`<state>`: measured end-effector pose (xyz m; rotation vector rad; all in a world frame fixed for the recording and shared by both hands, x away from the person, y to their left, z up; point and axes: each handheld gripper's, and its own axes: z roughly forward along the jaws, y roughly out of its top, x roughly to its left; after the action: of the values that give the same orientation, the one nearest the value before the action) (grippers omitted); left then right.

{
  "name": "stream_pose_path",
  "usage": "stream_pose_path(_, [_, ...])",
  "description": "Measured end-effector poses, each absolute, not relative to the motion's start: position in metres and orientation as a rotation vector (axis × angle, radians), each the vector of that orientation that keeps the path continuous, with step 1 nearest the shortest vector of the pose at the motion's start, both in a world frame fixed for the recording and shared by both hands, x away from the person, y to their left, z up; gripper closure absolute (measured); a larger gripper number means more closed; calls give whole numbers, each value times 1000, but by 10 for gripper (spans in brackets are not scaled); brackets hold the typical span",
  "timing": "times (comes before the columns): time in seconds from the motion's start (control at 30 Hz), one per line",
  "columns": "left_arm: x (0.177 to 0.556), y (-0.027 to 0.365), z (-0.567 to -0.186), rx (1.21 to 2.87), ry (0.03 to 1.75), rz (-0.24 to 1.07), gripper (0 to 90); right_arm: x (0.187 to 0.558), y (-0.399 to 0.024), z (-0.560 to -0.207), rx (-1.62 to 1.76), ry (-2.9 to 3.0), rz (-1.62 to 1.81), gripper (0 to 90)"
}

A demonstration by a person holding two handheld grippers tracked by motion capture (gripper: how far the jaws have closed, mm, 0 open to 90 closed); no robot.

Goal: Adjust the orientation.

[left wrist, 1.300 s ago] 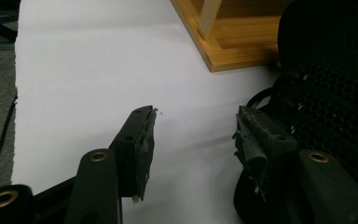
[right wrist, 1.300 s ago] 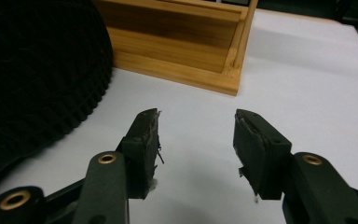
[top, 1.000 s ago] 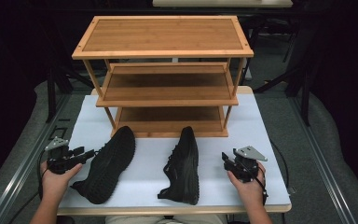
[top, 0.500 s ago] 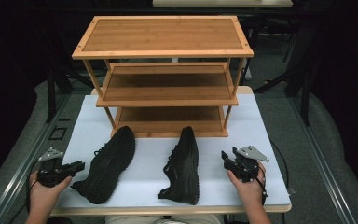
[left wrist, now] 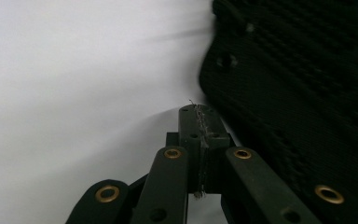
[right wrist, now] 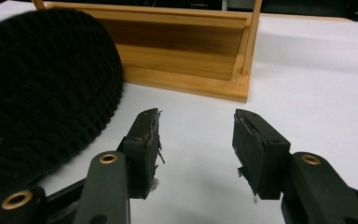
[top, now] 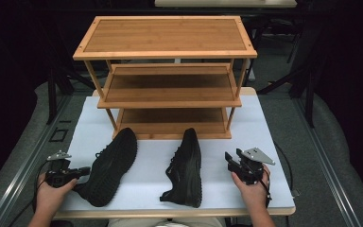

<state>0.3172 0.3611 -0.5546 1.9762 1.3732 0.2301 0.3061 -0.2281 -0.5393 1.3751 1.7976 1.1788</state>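
Observation:
Two black shoes lie on the white table in front of a wooden shoe rack. The left shoe slants toward the near left. My left gripper is at its left flank, low on the table. Its jaws have just been closing and now stand shut with nothing between them; the left gripper view has the pressed tips right beside the shoe's black mesh. The right shoe lies with its ridged sole facing my right gripper, which is open and empty.
The rack has a top and two lower shelves, all bare; its bottom shelf is just beyond the right gripper. White tabletop lies to the right of the rack. The near table edge runs just under both hands.
The left gripper's jaws have gone from wide open to shut. The left hand has slid a little toward the near edge and lower. The right hand and both shoes have stayed put.

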Motion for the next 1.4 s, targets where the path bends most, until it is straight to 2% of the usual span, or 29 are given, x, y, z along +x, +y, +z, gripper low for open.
stream_pose_path(0.23, [310,356,-550,1967,1278,150,900,310,-224,-538,1372,1791,1202,504])
stream_pose_path(0.6, [299,345,-536,1947,1172,157,899,316,-223,-538,1381,1782,1243,505])
stream_pose_path(0.93, [292,325,-519,1968,1150,190,899,318,-227,-539,1413,1777,1262,506])
stream_pose_path(1.13, [288,324,-510,1905,1137,129,899,324,-223,-539,1414,1770,1294,507])
stream_pose_path(1.4, [274,292,-488,1945,1021,169,895,329,-223,-537,1411,1750,1329,510])
